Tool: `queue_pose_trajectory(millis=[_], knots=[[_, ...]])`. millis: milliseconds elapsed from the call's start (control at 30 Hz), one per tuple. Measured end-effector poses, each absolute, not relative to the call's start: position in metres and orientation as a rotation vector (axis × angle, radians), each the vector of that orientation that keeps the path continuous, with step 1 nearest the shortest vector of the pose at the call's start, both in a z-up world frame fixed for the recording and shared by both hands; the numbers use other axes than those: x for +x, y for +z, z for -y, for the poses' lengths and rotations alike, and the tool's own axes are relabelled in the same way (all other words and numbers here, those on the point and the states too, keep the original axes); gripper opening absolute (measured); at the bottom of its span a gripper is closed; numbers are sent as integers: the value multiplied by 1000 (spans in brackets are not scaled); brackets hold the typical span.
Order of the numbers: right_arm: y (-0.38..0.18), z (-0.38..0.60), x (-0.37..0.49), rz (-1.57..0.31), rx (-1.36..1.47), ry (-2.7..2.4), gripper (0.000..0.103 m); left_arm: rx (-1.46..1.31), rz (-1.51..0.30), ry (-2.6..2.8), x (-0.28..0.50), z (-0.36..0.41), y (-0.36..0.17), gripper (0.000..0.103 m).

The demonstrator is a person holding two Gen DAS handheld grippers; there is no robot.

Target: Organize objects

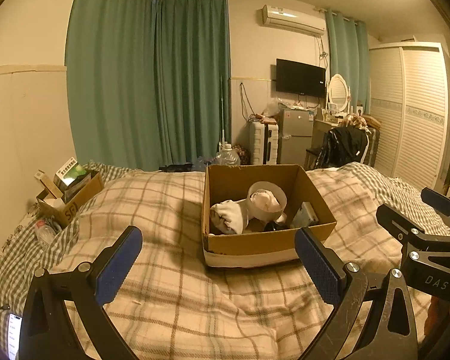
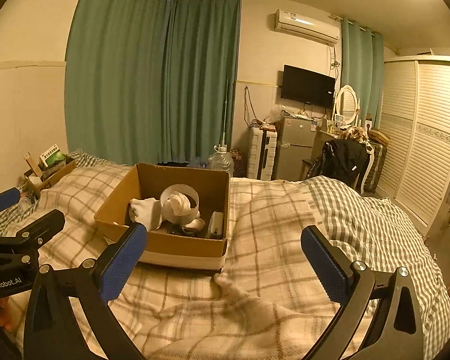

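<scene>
- The open brown cardboard box (image 1: 268, 210) sat on the cream plaid blanket (image 1: 171, 297) of the bed, ahead of both tools; inside it lay a white paper ring (image 1: 267, 202) around a crumpled white cloth, a bunched white sock-like cloth (image 1: 229, 216), a small pale packet (image 1: 306, 216) against the right wall and something dark on the floor, too dim to name.
- The left gripper (image 1: 217, 265) stood wide open and held nothing; its blue-padded fingers framed the box's near wall, the box lying straight ahead and slightly right.
- The right gripper (image 2: 225, 262) was likewise spread wide and empty; from it the box (image 2: 165, 207) lay ahead and to the left, its near right corner close to the centre line.
- By my reading the left tool was the better aligned for a reach into the box; the box's long axis ran away from the camera in the left view.
- Only the left view showed the lit phone screen (image 1: 13, 334) at the bed's edge; the right view showed more of the green checked quilt (image 2: 375, 228); both caught the smaller cardboard box of packets (image 1: 72, 193) by the wall.
</scene>
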State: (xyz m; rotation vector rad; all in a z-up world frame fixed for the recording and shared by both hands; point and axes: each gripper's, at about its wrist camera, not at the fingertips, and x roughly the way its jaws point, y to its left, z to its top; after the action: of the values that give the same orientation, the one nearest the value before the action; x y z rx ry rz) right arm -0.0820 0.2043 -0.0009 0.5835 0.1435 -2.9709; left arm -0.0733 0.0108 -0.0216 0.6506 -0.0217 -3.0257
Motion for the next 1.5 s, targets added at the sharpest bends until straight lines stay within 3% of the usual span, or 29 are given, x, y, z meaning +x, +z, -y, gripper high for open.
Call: queue_pose_trajectory(millis=[1500], knots=[[-12,-200,-86,-157,628,-2959,103,648,-2,-3008,-72,-5,-22,103]])
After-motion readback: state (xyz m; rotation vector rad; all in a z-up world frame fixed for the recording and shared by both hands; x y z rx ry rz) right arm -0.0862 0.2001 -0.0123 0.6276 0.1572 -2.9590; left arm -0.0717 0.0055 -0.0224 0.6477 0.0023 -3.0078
